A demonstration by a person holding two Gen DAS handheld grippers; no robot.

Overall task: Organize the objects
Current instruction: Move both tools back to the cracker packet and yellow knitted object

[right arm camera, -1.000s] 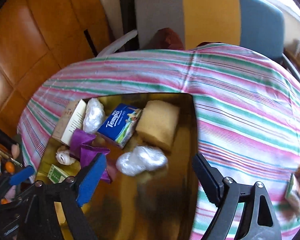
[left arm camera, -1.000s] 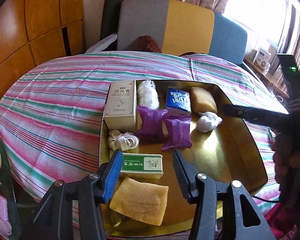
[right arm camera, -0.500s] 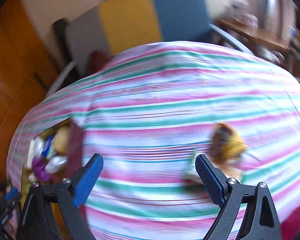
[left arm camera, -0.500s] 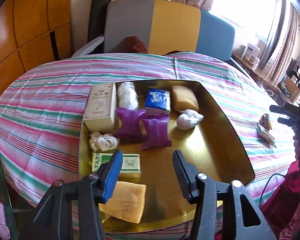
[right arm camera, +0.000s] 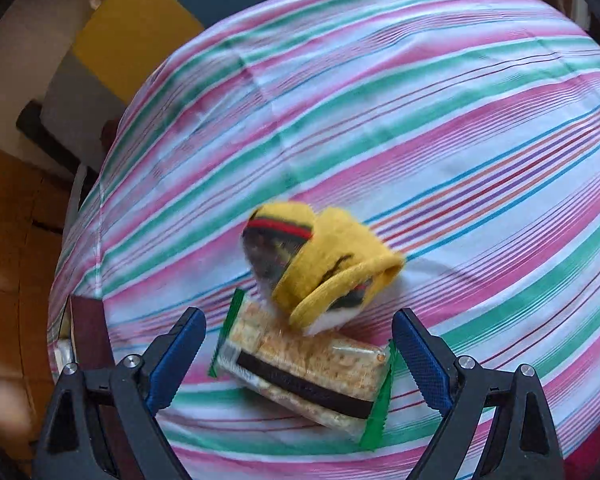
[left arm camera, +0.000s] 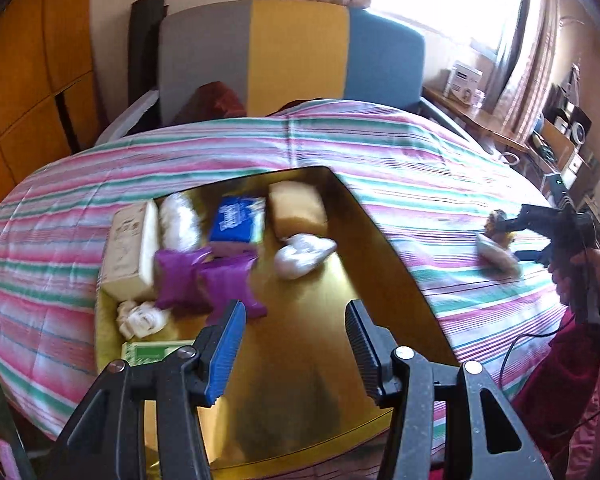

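A gold tray (left arm camera: 328,316) on the striped tablecloth holds a beige box (left arm camera: 130,252), a blue tissue pack (left arm camera: 236,220), two purple packets (left arm camera: 204,276), a yellow sponge (left arm camera: 298,208), white wads (left arm camera: 304,254) and a green box (left arm camera: 156,350). My left gripper (left arm camera: 294,352) is open and empty over the tray's near part. My right gripper (right arm camera: 298,360) is open, its fingers on either side of a wrapped cracker pack (right arm camera: 304,368) lying on the cloth, with a rolled yellow sock (right arm camera: 324,264) just beyond it. The right gripper also shows in the left wrist view (left arm camera: 520,236) beside these two items.
A grey, yellow and blue chair (left arm camera: 292,52) stands behind the table. Wooden cabinets (left arm camera: 24,64) are at left. A sideboard with clutter (left arm camera: 548,136) is at right. The tray's edge (right arm camera: 86,336) shows at the far left of the right wrist view.
My right gripper has swung away from the tray to the right side of the table and now straddles the cracker pack. My left gripper's view has shifted right over the tray.
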